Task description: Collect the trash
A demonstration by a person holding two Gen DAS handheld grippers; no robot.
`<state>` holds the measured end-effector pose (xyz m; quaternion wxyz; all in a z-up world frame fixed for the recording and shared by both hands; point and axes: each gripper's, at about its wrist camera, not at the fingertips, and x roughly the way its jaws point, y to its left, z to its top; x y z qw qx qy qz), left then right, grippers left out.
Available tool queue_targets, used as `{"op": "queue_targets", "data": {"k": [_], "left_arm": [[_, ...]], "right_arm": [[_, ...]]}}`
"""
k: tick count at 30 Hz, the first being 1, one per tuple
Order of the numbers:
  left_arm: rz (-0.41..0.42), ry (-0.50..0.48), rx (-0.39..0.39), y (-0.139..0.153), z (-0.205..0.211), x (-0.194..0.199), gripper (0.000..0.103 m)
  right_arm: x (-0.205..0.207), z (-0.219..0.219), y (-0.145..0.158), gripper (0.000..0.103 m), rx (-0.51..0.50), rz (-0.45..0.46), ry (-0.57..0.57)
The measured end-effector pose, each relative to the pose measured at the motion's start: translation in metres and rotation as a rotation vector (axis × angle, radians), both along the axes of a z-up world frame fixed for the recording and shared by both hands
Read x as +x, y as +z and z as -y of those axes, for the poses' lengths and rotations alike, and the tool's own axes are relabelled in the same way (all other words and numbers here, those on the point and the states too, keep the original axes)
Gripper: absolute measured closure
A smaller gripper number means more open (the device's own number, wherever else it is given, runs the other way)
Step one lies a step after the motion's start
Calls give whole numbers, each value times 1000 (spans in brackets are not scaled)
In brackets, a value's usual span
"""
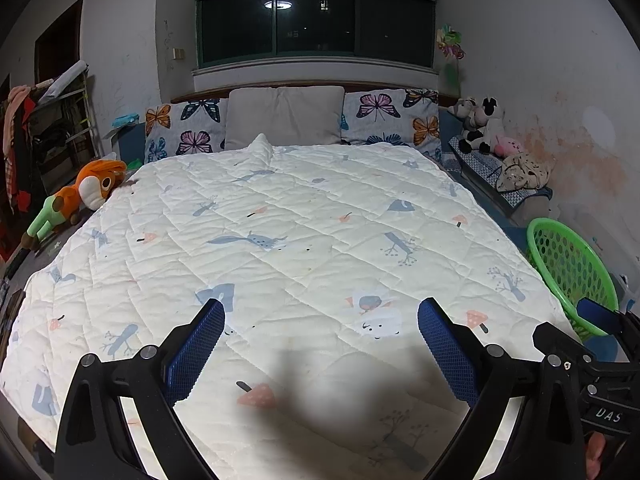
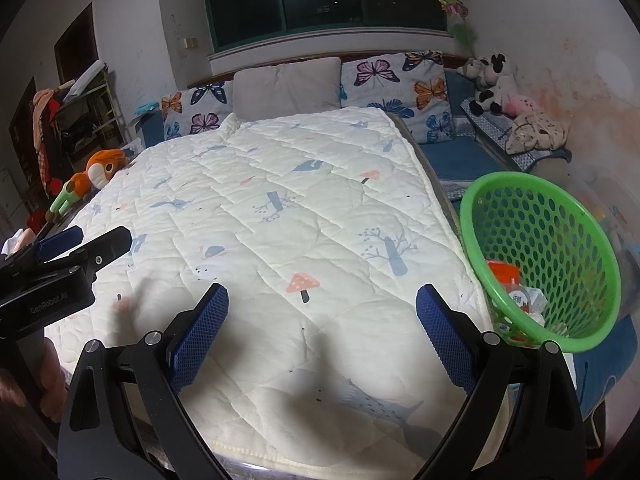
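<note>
A green perforated basket (image 2: 560,216) stands at the bed's right edge and holds several pieces of trash (image 2: 516,288), red and white wrappers. It also shows in the left wrist view (image 1: 560,264). My left gripper (image 1: 320,316) is open and empty above the white quilt (image 1: 280,220). My right gripper (image 2: 322,300) is open and empty above the quilt (image 2: 280,200), left of the basket. The left gripper shows at the left edge of the right wrist view (image 2: 84,244).
Butterfly pillows (image 1: 188,128) and a grey pillow (image 1: 284,116) lie at the headboard. An orange plush toy (image 1: 80,196) lies at the bed's left edge. Plush animals (image 1: 480,124) sit on the right bench. A clothes rack (image 1: 40,140) stands at the left.
</note>
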<state>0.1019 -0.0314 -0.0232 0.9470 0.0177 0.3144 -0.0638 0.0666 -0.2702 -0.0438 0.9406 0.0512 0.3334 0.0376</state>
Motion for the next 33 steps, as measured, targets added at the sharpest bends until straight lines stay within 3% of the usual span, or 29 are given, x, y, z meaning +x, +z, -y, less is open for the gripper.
{"op": "queue_targets", "data": {"k": [33], "left_arm": [[11, 22, -3, 4, -5, -4, 9]], "right_arm": [[-2, -5, 0, 9, 1, 0, 8]]}}
